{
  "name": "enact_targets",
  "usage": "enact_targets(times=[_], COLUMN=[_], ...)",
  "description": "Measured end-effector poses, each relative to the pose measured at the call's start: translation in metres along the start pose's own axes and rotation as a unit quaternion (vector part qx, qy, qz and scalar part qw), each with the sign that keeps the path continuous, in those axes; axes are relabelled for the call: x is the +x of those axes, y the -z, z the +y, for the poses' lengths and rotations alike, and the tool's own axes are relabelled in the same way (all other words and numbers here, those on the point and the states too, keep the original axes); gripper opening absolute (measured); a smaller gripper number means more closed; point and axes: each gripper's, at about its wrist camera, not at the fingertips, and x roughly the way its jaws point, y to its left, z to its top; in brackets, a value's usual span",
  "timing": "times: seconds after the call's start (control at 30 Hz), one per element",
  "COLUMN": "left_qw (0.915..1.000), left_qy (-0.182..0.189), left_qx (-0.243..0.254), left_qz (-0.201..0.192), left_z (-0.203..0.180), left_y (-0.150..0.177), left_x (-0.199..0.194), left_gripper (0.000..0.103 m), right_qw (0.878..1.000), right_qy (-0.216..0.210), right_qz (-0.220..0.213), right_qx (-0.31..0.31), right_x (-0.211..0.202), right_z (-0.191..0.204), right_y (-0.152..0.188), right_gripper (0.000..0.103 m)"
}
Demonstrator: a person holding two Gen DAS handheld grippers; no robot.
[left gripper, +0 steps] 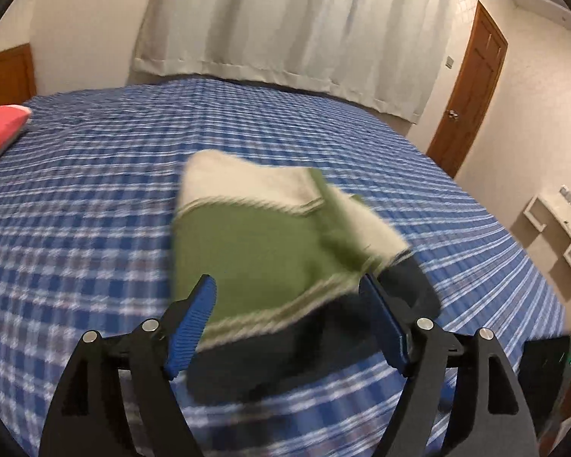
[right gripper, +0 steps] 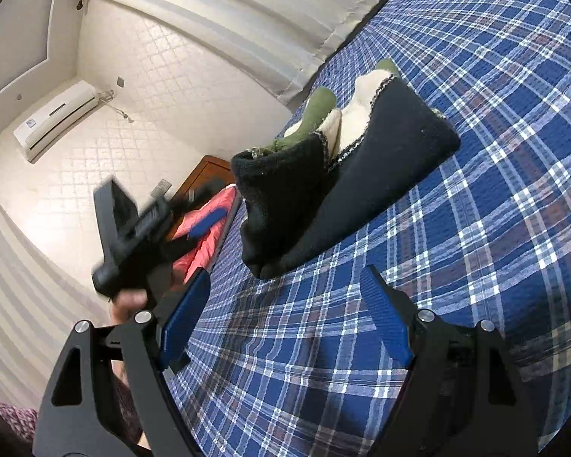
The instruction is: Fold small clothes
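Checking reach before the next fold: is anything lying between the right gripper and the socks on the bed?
Nothing visible. Only bare checked bedspread lies between the open right gripper and the socks. The left gripper is off to the side, not in that path.

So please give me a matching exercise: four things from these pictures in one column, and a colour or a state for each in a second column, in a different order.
Column one:
1. folded green, cream and black knitted garment
2. checked bed cover
3. left gripper
4. flat cloth at the bed's edge

Column two:
A. pink-red
B. jaws apart, nothing pressed between the pads
C. blue with white lines
D. lying on the bed, black part nearest the grippers

Pairs: 1-D, 2-C, 3-B, 4-A
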Motion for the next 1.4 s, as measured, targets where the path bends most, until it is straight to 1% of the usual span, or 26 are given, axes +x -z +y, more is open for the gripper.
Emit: enact_targets(times=[0.13,0.2,0.23,0.33,0.43,0.5,0.6,0.67,0.73,0.8,0.83,0.87,0.9,1.0,1.1,1.17,1.2,1.3,1.33,1.37,1.4], left_qw=[0.9998,0.9998,0.9999,0.9996,0.999,0.9982,0.9957,0.9909,0.9836,0.9707,0.9659,0.9639,0.9631,0.966,0.966,0.9652,0.9652,0.9655,0.9656,0.9656,0.9656], left_qy=[-0.012,-0.014,-0.014,-0.001,0.003,0.013,0.041,0.07,0.095,0.128,0.141,0.148,0.151,0.145,0.148,0.15,0.151,0.152,0.152,0.153,0.153], left_qx=[0.011,0.012,0.008,-0.026,-0.042,-0.055,-0.082,-0.115,-0.154,-0.203,-0.216,-0.22,-0.221,-0.212,-0.21,-0.212,-0.212,-0.21,-0.209,-0.209,-0.208], left_qz=[-0.006,-0.001,0.003,0.008,0.013,0.02,0.008,-0.001,-0.005,-0.011,-0.021,-0.027,-0.03,-0.027,-0.029,-0.029,-0.029,-0.028,-0.028,-0.028,-0.028], left_z=[0.02,0.029,0.031,0.046,0.053,0.058,0.069,0.083,0.097,0.115,0.12,0.121,0.121,0.117,0.117,0.117,0.118,0.118,0.119,0.119,0.119], left_y=[0.03,0.041,0.044,0.052,0.059,0.063,0.067,0.071,0.075,0.08,0.082,0.082,0.083,0.083,0.084,0.085,0.085,0.085,0.084,0.084,0.084], left_x=[-0.012,-0.01,-0.008,0.0,0.005,0.008,0.003,0.002,0.002,0.004,0.003,0.001,0.0,0.001,-0.001,-0.001,-0.001,0.0,0.002,0.001,0.001], left_gripper=[0.078,0.078,0.078,0.078,0.078,0.078,0.078,0.079,0.079,0.079,0.079,0.079,0.08,0.08,0.082,0.082,0.082,0.083,0.084,0.084,0.084], right_qw=[1.0,1.0,1.0,1.0,1.0,1.0,0.999,0.998,0.998,0.998,0.998,0.998,0.997,0.994,0.99,0.987,0.985,0.979,0.975,0.972,0.97], right_qy=[0.005,0.01,0.011,0.015,0.019,0.026,0.049,0.06,0.058,0.053,0.052,0.056,0.063,0.099,0.117,0.126,0.129,0.149,0.158,0.166,0.173], right_qz=[0.002,0.004,0.005,0.006,0.009,0.013,0.022,0.03,0.033,0.033,0.033,0.033,0.037,0.046,0.072,0.089,0.105,0.133,0.148,0.16,0.17], right_qx=[-0.002,-0.004,-0.005,-0.006,-0.005,-0.006,-0.009,-0.011,-0.011,-0.01,-0.008,-0.004,-0.001,-0.001,0.034,0.043,0.049,0.048,0.043,0.039,0.031], right_x=[0.001,0.002,0.003,0.005,0.006,0.008,0.012,0.014,0.018,0.023,0.028,0.036,0.045,0.074,0.117,0.137,0.152,0.177,0.187,0.195,0.203], right_z=[0.001,0.002,0.002,0.004,0.004,0.006,0.013,0.021,0.029,0.036,0.04,0.041,0.042,0.038,0.022,0.015,0.01,0.004,0.003,0.002,0.003], right_y=[-0.001,-0.001,-0.001,-0.001,-0.002,-0.002,-0.005,-0.009,-0.018,-0.032,-0.044,-0.056,-0.069,-0.1,-0.134,-0.147,-0.154,-0.16,-0.161,-0.161,-0.161], right_gripper=[0.081,0.081,0.081,0.081,0.081,0.081,0.08,0.08,0.08,0.08,0.08,0.08,0.08,0.08,0.078,0.074,0.071,0.062,0.054,0.043,0.037])
